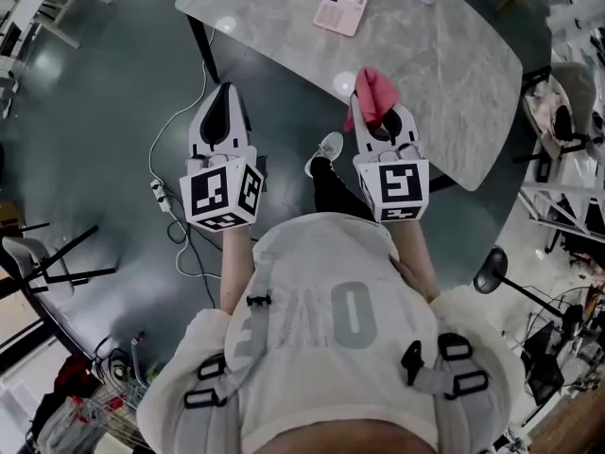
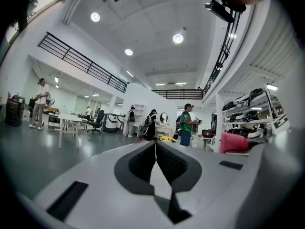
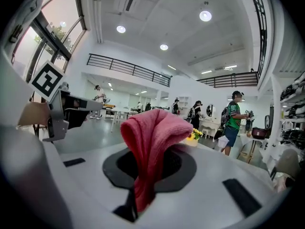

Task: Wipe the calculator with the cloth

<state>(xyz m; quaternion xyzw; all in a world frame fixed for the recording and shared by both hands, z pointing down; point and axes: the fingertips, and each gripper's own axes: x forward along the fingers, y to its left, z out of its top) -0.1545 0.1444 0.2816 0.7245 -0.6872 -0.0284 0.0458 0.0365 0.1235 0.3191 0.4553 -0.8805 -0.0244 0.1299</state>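
Grey marbled surface [image 1: 444, 64], head view: pink calculator [image 1: 339, 10] lies on the far side, well apart from both tools. Left tool [image 1: 225, 91] is over the floor; right tool [image 1: 376, 121] carries the cloth [image 1: 374, 96].

Left gripper view: jaws fully together, nothing between.

Right gripper view: jaws clamp one cloth fold, bulk flopping over the tip.

Risk: the loose, unbraced calculator may slide when wiped.

Right gripper [image 3: 151, 162] clamped on bunched pink cloth [image 3: 153, 132], top flopping toward 3 o'clock. Marker cube [image 3: 47, 80] at 9 o'clock, person in green shirt [image 3: 233, 120] at 3 o'clock.
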